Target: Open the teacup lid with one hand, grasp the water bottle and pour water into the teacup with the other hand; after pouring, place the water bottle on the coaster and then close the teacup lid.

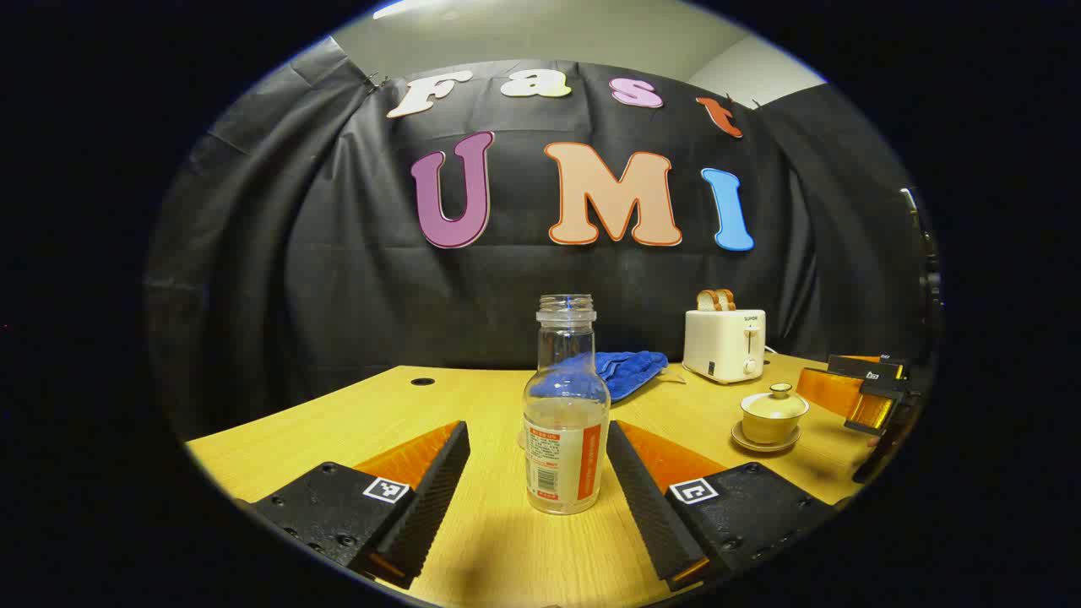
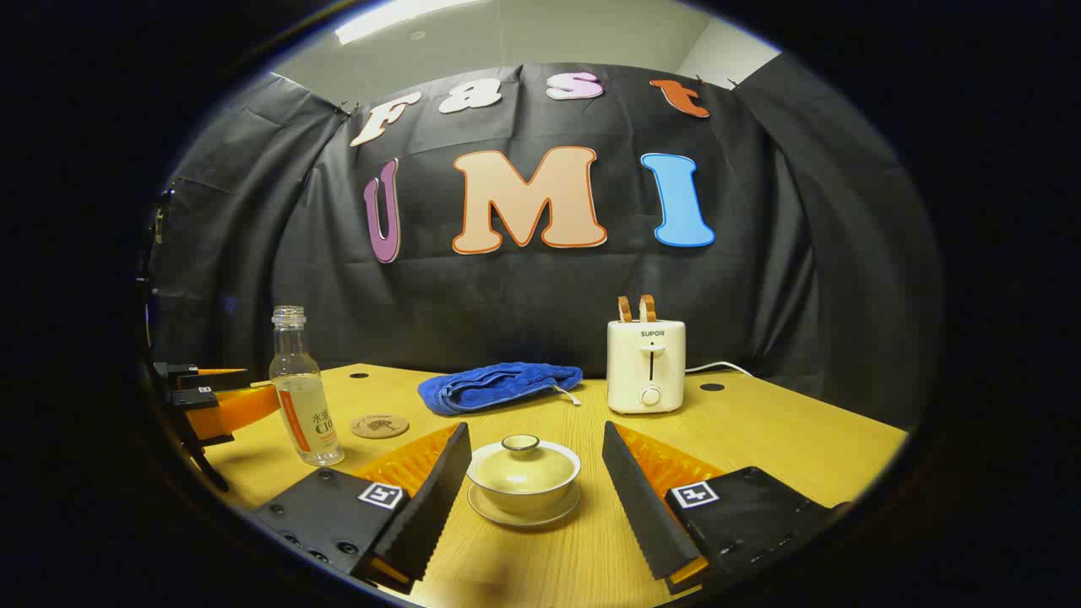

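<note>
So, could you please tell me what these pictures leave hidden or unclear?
- Teacup contents: hidden by its lid, right gripper view.
- Coaster print: too small to tell, right gripper view.
- Right tongs: cut off by the image edge, left gripper view.
- Bottle label: too small to tell.

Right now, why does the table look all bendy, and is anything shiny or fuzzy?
In the left gripper view, the fisheye lens curves the table edge, and the water bottle looks sharp with soft glints on its glass. In the right gripper view, the table bends the same way, the lidded teacup is crisp, and a ceiling light glares at the top.
</note>
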`<state>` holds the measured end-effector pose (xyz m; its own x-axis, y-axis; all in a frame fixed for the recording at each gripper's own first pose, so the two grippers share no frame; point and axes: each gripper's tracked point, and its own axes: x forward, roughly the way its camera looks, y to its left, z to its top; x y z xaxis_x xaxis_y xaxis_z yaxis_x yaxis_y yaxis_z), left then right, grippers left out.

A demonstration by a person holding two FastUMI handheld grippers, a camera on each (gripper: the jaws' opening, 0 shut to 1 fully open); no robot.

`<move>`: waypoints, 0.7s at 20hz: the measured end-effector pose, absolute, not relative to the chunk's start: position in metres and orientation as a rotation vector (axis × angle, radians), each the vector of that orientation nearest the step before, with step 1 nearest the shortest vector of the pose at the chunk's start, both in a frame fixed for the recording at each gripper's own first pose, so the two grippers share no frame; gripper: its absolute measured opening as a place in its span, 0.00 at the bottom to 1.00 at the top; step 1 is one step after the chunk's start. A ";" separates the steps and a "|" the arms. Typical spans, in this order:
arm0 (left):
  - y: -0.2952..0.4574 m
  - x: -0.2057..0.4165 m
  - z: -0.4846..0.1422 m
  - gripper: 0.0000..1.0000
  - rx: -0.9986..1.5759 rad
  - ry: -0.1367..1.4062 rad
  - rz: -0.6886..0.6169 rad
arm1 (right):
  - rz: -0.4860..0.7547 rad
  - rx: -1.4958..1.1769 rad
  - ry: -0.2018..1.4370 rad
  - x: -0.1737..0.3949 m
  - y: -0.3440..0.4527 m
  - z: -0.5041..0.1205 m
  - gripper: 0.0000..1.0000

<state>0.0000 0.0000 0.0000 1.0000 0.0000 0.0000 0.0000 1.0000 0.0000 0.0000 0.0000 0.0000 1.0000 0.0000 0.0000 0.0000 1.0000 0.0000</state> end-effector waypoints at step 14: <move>0.000 0.000 0.000 0.95 0.001 -0.002 0.001 | -0.001 0.001 0.001 -0.001 0.000 0.000 0.98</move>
<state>-0.0004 0.0004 0.0005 1.0000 0.0008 0.0022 -0.0008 1.0000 0.0009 -0.0011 -0.0005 0.0002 1.0000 -0.0008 -0.0006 0.0008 1.0000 0.0007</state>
